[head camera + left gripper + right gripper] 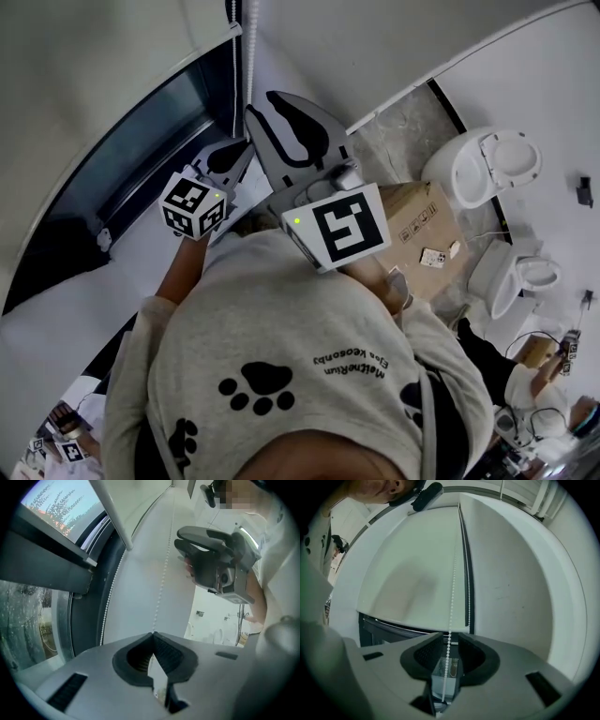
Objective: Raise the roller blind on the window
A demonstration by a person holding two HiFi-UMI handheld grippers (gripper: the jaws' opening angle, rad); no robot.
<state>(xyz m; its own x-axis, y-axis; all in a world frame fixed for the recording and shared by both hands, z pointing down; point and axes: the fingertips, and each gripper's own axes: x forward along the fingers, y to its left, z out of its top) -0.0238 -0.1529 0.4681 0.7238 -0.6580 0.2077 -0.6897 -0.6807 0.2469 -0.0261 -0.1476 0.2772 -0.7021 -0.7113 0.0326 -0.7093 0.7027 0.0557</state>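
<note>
Task status: in progress, at the chain-pulling stage. The roller blind (408, 569) hangs over the upper part of the window (51, 503). Below its bottom rail (393, 617) a strip of dark frame and glass is exposed, so the blind is judged partly raised, with much of its travel left. The exact amount cannot be determined from these views. The bead chain (452, 588) hangs in two parallel runs at the edge of the blind, beside the white wall. The left gripper (152, 637) has its jaws pressed together. One run of the chain ends right at their meeting line, so it reads as pinched there. The right gripper (450, 638) has its jaws spread a little, and a run of the chain passes straight down the gap between the pads without being pressed. Judgement: the left gripper carries the pull while the right is free to take a new hold. Repeated hand-over-hand pulls are left until the rail reaches the top. Materials: the blind is a smooth, matte, off-white fabric, flat and uncreased, ending in a straight slim rail. The chain is a string of small, round, evenly spaced white beads, probably plastic. The window frame is dark and hard-edged. Both grippers have smooth grey shells and black ribbed pads set in a rounded recess.
</note>
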